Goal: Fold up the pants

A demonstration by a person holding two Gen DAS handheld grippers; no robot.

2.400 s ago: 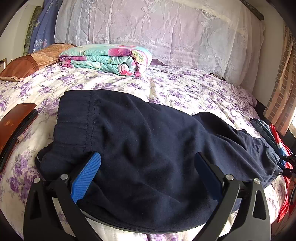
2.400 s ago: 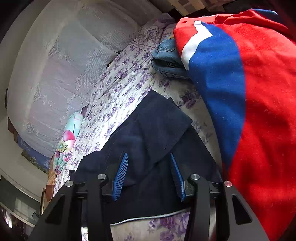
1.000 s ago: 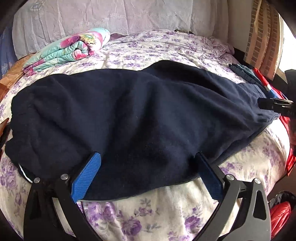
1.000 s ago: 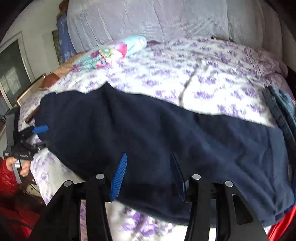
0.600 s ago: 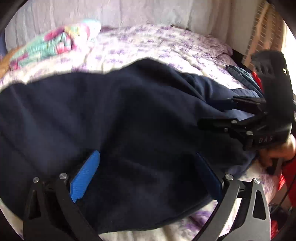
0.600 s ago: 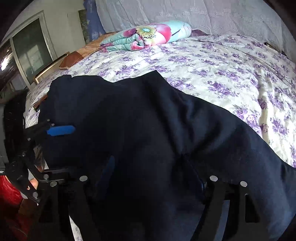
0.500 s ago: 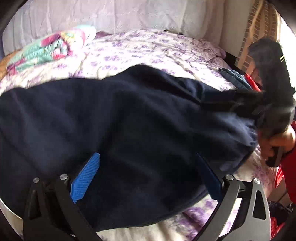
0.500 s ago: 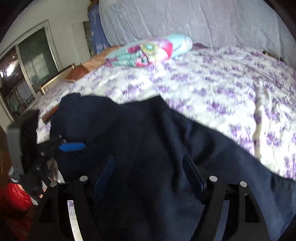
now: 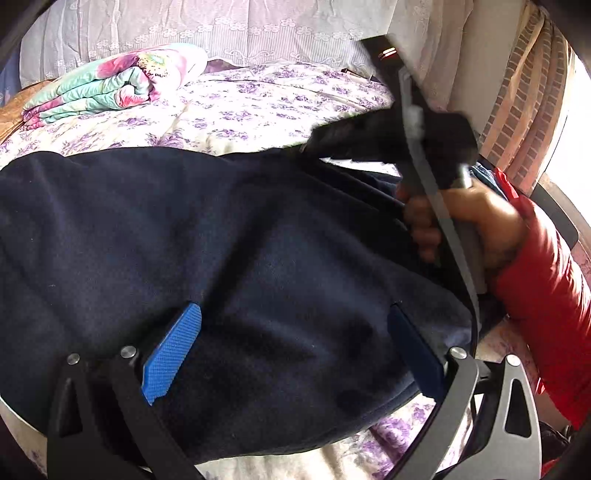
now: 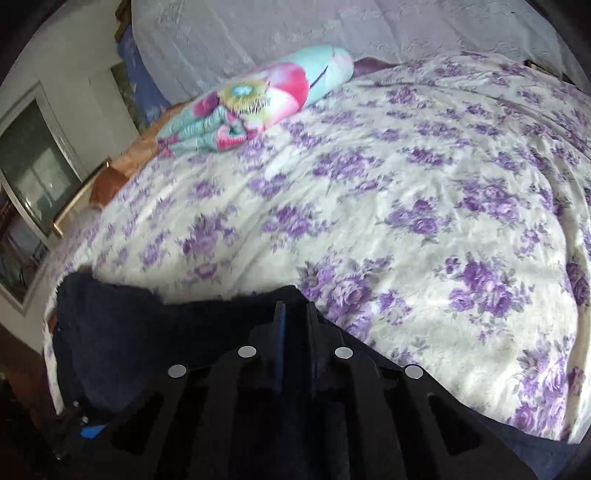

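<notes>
Dark navy pants lie spread across the flowered bed and fill most of the left wrist view. My left gripper stands open low over their near edge, its blue pads wide apart with cloth under them, not pinched. In the same view my right gripper, blurred, comes in from the right, held by a hand in a red sleeve. In the right wrist view the right gripper has its jaws closing to a narrow gap, with a raised fold of the pants pinched between them at the far edge.
A folded pink and turquoise quilt lies near the white headboard cover. The purple-flowered bedspread stretches beyond the pants. A brick-patterned curtain hangs at the right. A window frame stands left of the bed.
The right gripper swept across the pants to their far edge and its jaws narrowed from wide apart onto the cloth. The left gripper stayed open over the near edge.
</notes>
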